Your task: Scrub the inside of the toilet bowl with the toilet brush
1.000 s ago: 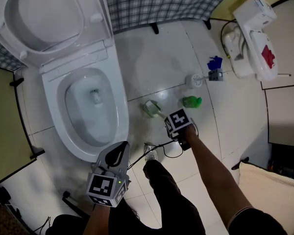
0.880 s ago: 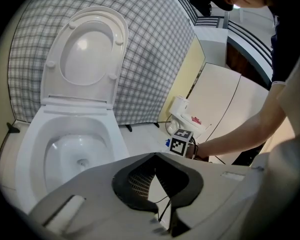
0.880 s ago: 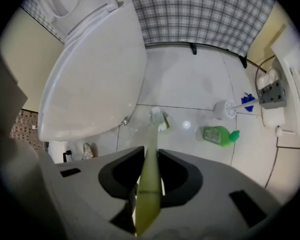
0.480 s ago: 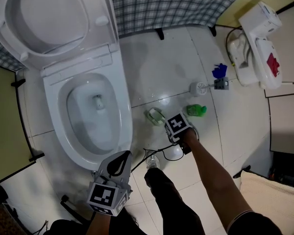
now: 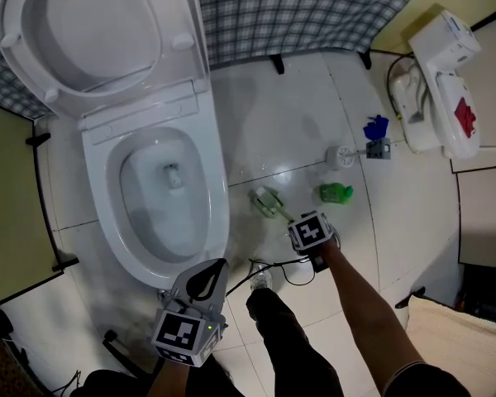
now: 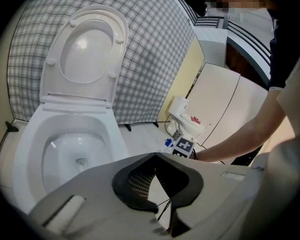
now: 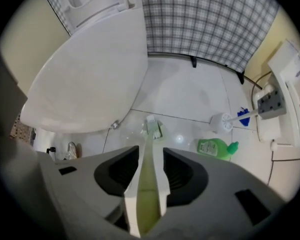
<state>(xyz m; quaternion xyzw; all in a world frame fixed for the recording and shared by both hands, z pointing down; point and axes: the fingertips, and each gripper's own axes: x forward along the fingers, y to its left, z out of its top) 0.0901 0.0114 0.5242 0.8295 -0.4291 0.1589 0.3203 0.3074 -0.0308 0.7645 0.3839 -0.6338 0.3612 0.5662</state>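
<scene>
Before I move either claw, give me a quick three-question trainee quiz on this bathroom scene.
1. True or false: the white ceramic toilet has its lid down.
2. What stands between the jaws of the right claw?
3. The green plastic bottle is: A upright, B lying on its side, C in the bowl?
Key: 1 false, the lid is raised. 2 the pale green and white toilet brush handle; the jaws have just been opening and do not press it. 3 B.
</scene>
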